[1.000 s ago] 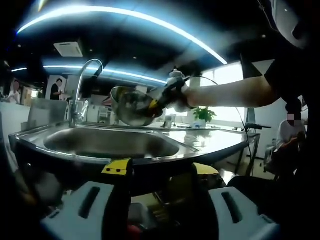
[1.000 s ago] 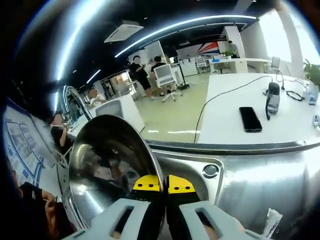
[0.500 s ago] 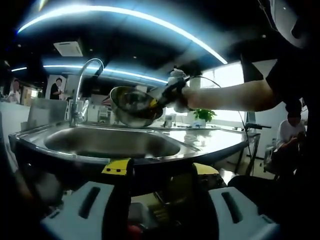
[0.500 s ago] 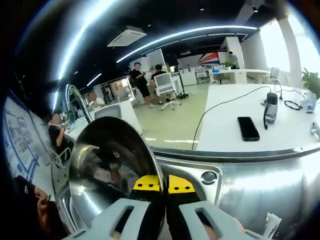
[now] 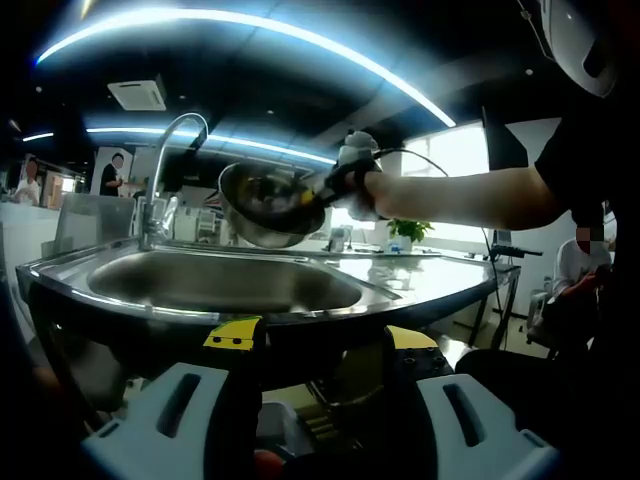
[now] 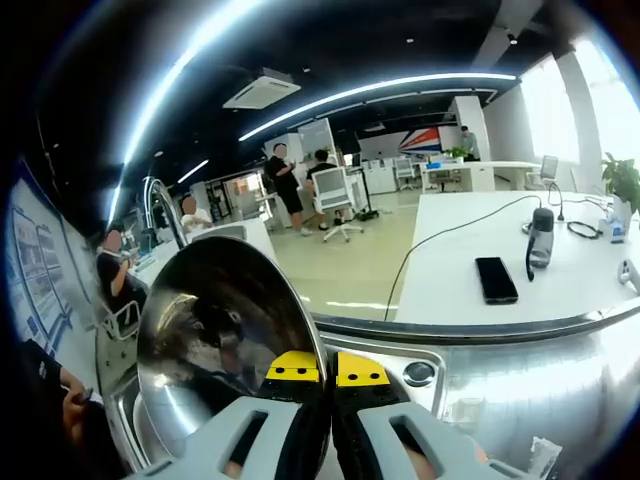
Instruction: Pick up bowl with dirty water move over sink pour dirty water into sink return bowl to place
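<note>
The bowl (image 6: 225, 345) is showing a round, polished steel inside that is mirroring the room, and the right gripper (image 6: 327, 372) is pinching its thin rim, its two yellow-tipped jaws pressed together on the metal. In the left gripper view the same bowl (image 5: 262, 204) is hanging in the air above the sink (image 5: 225, 285), tilted with its rim toward the curved tap (image 5: 165, 170), and a gloved hand (image 5: 358, 190) on a bare outstretched arm is carrying the right gripper (image 5: 316, 196) at its edge. The sink is a shallow, rounded basin of brushed steel set in a shiny steel counter (image 5: 430, 280) that is reflecting the ceiling lights. The left gripper (image 5: 310, 345) is hanging low in front of the counter's edge with its jaws spread apart and nothing between them. In the right gripper view a white table (image 6: 500, 265) is lying beyond the counter rim, with a flat black phone (image 6: 496, 279), a dark bottle (image 6: 539, 237) and a thin black cable (image 6: 440, 240) on it. Farther back, people are standing beside a white office chair (image 6: 330, 190).
</note>
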